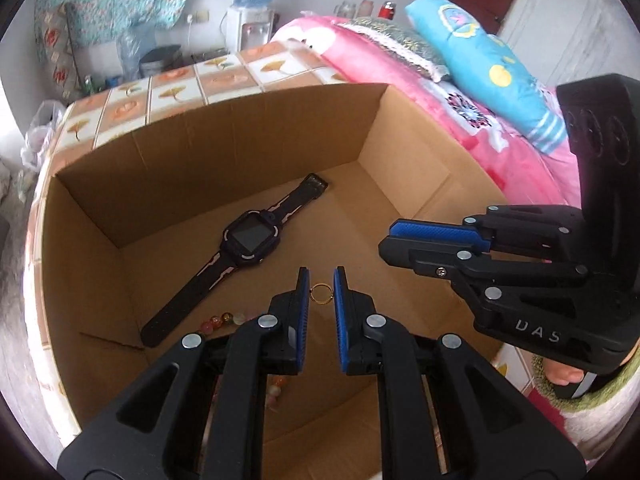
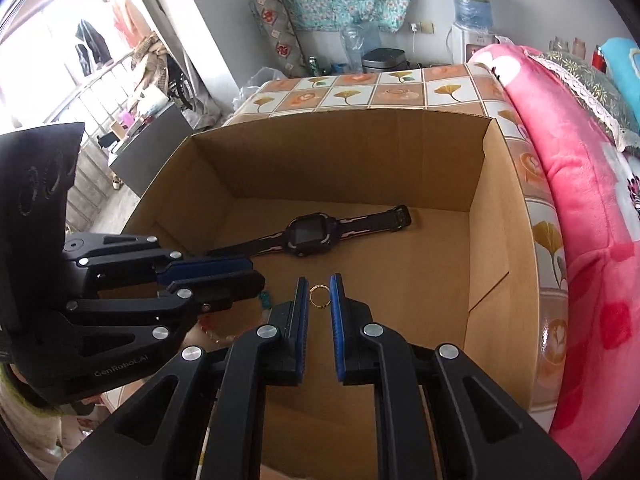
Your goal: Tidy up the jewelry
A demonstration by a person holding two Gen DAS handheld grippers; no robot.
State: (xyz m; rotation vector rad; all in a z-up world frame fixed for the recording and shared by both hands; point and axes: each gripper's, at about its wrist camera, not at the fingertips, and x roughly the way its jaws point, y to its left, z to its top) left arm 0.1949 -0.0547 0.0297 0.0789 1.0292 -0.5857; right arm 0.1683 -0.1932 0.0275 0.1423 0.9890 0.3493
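A cardboard box [image 1: 400, 152] is sitting on the tiled worktop [image 2: 360, 92]. Inside are lying a black watch [image 1: 244, 240] and a gold ring [image 1: 321, 293]. Left claw [image 1: 321, 280] and right claw [image 2: 319, 286] are both hovering released.

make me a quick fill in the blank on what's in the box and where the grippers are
1. The black watch lies flat on the floor of the ____ box.
2. Seen between the fingers of the left gripper is a small gold ____.
3. Both the left gripper and the right gripper have their jaws ____, with a gap between the blue pads.
4. A string of coloured ____ lies partly hidden under the left gripper, near the watch strap.

Missing words: cardboard; ring; open; beads
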